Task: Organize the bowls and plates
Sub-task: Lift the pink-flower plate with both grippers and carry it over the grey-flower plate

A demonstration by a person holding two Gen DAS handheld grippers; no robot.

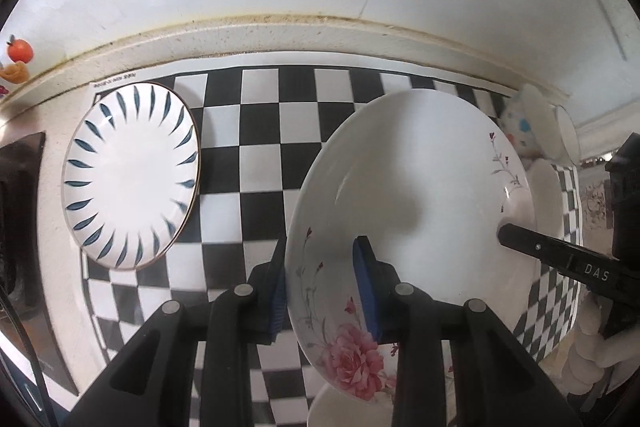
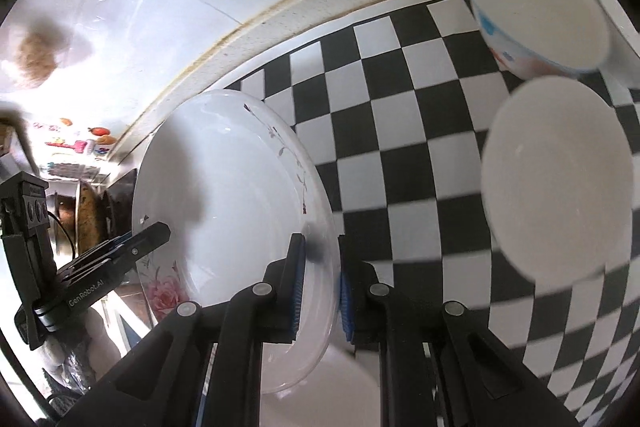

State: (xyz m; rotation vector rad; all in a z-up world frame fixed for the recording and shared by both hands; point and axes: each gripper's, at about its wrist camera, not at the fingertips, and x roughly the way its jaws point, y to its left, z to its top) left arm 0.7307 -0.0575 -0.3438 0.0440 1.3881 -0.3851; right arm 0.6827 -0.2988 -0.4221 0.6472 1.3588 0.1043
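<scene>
The floral plate (image 1: pixel 416 211), white w/ pink roses and thin sprigs on its rim, is held tilted above the checkered mat (image 1: pixel 260 131) by both grippers at once. Left gripper (image 1: pixel 324 267) is clamped on the plate's rose-side rim, one blue pad (image 1: pixel 366 291) inside the dish, the other outside. Right gripper (image 2: pixel 320 279) is clamped on the opposite rim, pads pressing from both sides; its black finger also shows at the plate's far edge in the left wrist view. Rel. to the floral plate: a blue-leaf plate (image 1: pixel 130 175) lies flat on the mat well apart, beyond the rose side. On the other side, a plain white bowl (image 2: pixel 556 179) sits near, w/ a blue-patterned bowl (image 2: pixel 536 15) just behind it. Another white dish (image 1: pixel 348 407) shows under the plate's lower edge; can't tell if they touch.
</scene>
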